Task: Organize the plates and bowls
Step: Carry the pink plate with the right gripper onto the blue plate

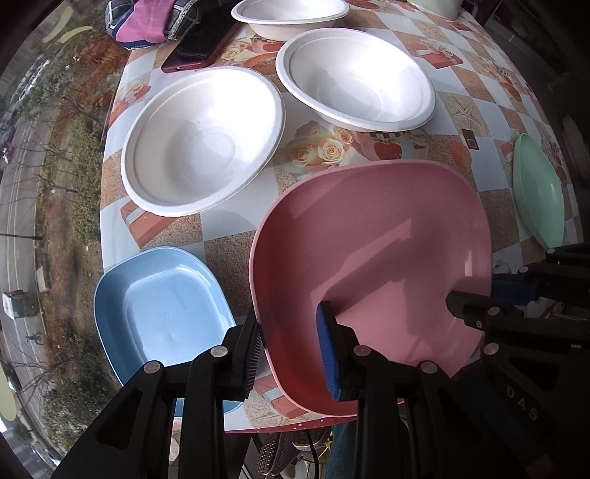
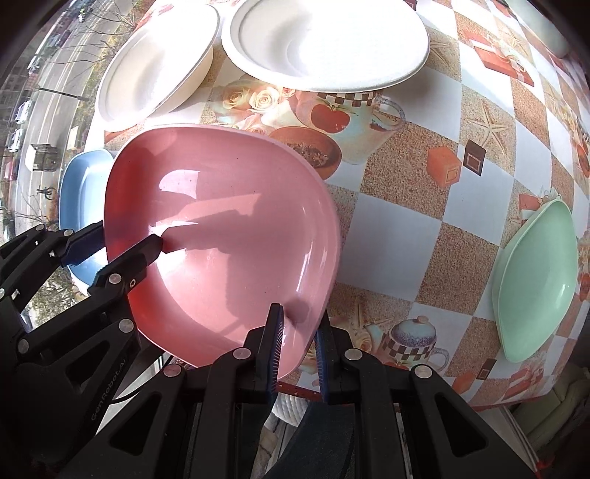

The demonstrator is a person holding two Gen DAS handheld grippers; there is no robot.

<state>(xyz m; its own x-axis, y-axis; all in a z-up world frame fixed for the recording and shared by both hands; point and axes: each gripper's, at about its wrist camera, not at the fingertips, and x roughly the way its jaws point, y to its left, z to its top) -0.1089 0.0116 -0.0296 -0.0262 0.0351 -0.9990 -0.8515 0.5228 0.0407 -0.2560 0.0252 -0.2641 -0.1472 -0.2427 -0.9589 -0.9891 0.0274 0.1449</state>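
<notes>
A pink squarish plate (image 1: 368,250) (image 2: 228,228) hangs tilted just above the patterned table (image 1: 236,235), held from both sides. My left gripper (image 1: 289,350) (image 2: 125,239) is shut on its left rim. My right gripper (image 2: 298,350) (image 1: 479,291) is shut on the opposite rim near the table's front edge. A blue plate (image 1: 166,306) (image 2: 79,188) lies on the table left of the pink one. A green plate (image 1: 538,191) (image 2: 534,280) lies at the right edge. White paper bowls (image 1: 202,143) (image 1: 354,77) (image 2: 155,62) (image 2: 324,40) sit behind.
A third white bowl (image 1: 291,14) stands at the back, beside a phone in a red case (image 1: 202,44) and a bundle of cloth (image 1: 147,18). The table's front edge (image 1: 295,425) is right under the grippers. A window onto a street lies to the left.
</notes>
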